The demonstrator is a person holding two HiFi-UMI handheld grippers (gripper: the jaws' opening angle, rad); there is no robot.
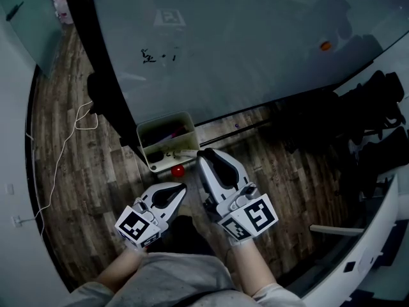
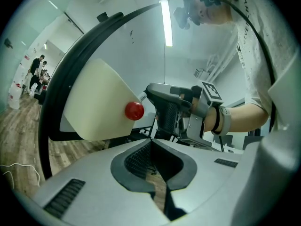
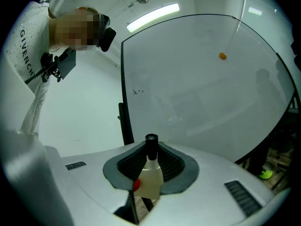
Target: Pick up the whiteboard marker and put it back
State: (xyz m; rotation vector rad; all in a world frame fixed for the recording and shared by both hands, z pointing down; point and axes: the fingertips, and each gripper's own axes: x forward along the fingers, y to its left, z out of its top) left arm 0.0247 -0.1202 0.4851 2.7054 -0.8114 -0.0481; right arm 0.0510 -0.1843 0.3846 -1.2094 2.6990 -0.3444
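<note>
The whiteboard marker, white with a black cap, stands between the pads of my right gripper, which is shut on it. In the head view the marker sticks out to the left from the right gripper, over the near rim of the cream tray fixed at the whiteboard's lower edge. A red ball sits at the tray's near corner. My left gripper hangs just below and left of the tray, shut with nothing in it. From the left gripper I see the tray, the red ball and the right gripper.
The large glass whiteboard in a black frame carries a small scribble and an orange magnet. A white cable lies on the wood floor at left. Dark chairs stand at right. People stand far off.
</note>
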